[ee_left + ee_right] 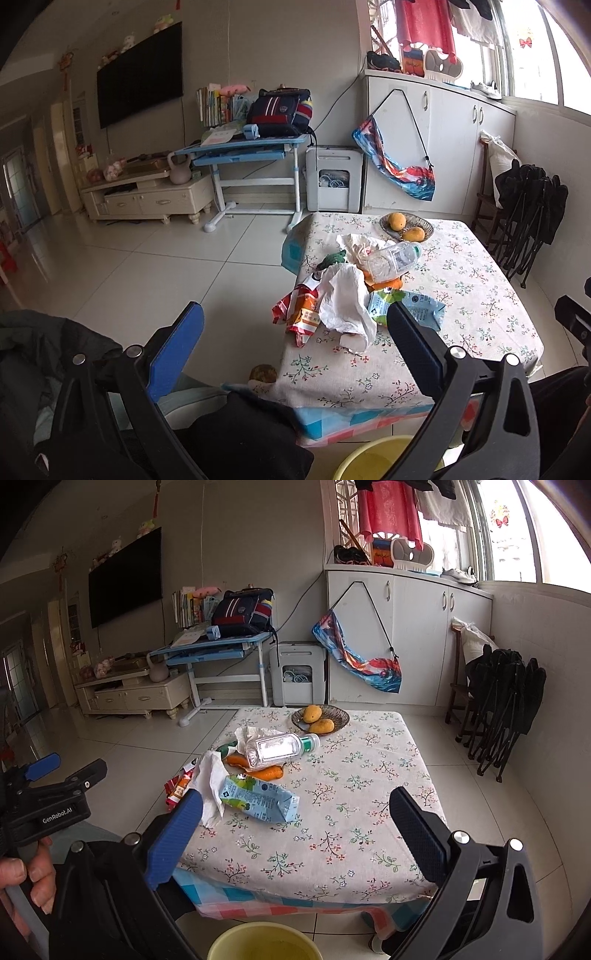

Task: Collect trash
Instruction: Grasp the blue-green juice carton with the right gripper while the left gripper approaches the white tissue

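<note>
nearest the lens, both grippers are held wide apart and grip nothing: the left gripper (291, 339) and the right gripper (295, 814). below them sits one yellow bucket (264, 943) on the floor. on the floral table (369, 775) lies the trash, ahead of the fingers and untouched: one blue carton (258, 799), one clear bottle (280, 749), two crumpled white tissues (345, 302), one red snack wrapper (301, 314), orange peel (267, 772). behind it, one dish (338, 718) holds two mangoes (317, 720).

Pale tiled floor (147, 258) — wall-mounted television (140, 74), bright windows (535, 55).
</note>
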Action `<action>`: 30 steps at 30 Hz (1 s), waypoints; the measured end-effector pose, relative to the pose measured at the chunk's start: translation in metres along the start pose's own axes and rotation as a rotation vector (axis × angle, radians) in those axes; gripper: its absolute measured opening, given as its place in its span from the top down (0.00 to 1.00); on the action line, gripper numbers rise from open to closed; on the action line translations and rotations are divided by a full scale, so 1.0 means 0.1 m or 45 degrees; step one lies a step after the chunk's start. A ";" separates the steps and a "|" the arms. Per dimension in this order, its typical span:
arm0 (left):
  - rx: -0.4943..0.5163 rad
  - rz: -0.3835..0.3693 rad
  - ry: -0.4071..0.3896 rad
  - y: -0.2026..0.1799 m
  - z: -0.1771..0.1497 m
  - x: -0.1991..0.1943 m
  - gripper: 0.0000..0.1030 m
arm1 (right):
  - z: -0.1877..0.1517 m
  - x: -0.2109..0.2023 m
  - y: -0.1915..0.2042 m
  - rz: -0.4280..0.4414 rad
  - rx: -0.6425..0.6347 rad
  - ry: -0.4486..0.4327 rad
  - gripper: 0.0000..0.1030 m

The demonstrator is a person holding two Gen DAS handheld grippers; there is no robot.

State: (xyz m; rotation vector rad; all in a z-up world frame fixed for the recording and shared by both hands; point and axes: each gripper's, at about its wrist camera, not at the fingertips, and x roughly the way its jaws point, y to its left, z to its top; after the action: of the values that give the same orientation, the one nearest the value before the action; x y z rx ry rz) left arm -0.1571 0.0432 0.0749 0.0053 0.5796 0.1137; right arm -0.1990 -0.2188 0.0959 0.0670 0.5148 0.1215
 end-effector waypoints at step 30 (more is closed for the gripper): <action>-0.063 -0.113 0.387 0.10 0.20 2.27 0.07 | -0.17 2.01 0.37 0.380 -0.576 0.471 0.06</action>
State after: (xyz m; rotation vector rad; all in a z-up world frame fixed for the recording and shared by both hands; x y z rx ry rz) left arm 0.0413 0.0787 -0.0325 -0.0871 0.8794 0.0424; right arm -0.0374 -0.1550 -0.0130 -0.3277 0.8336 0.5464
